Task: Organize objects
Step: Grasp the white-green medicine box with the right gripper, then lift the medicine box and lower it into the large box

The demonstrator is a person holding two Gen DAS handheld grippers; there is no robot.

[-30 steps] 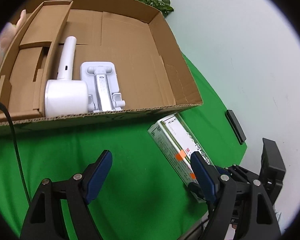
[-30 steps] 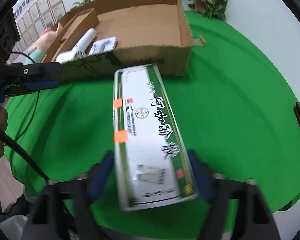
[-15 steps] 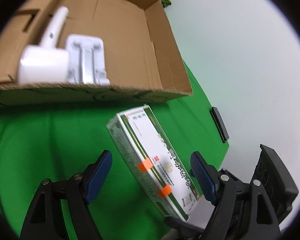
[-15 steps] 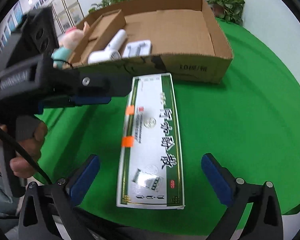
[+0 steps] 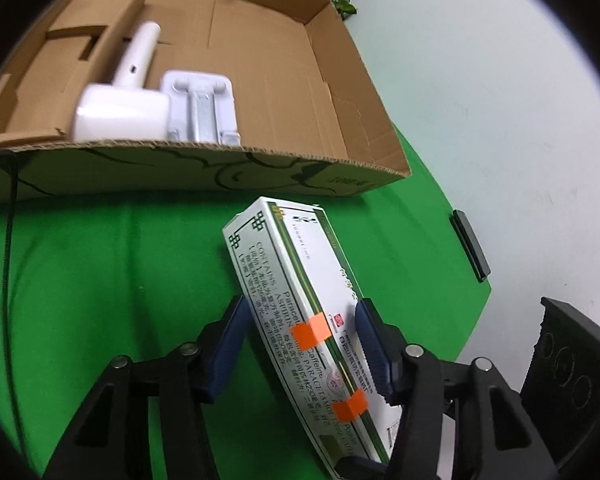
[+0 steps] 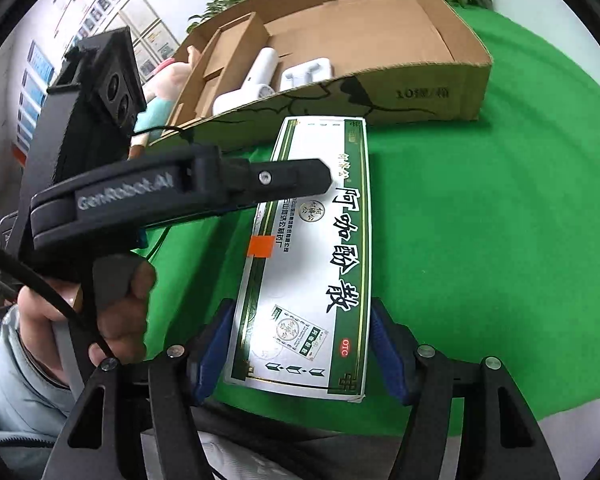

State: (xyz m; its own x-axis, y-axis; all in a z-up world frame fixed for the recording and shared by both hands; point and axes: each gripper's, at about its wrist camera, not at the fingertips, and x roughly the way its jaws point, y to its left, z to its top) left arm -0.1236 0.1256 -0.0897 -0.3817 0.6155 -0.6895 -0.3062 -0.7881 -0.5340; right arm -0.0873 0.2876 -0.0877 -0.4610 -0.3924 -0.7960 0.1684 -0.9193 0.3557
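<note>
A long white and green medicine box (image 5: 300, 304) with orange stickers is held above the green cloth, in front of a cardboard box (image 5: 260, 80). My left gripper (image 5: 304, 344) is shut on its middle, one blue pad on each long side. In the right wrist view the medicine box (image 6: 320, 248) lies between the fingers of my right gripper (image 6: 304, 344), which has closed in on its near end; its pads sit at both long edges. The left gripper's black body (image 6: 180, 196) reaches in from the left there.
The cardboard box holds a white hair dryer (image 5: 120, 108) and a white stand (image 5: 200, 108) at its near wall, with a cardboard divider (image 5: 84, 32) to the left. A pink plush toy (image 6: 168, 88) lies behind the box. A black flat object (image 5: 470, 244) sits at the cloth's right edge.
My left gripper moved onto the medicine box and shut on it. My right gripper, wide open half a second ago, closed in around the box's near end.
</note>
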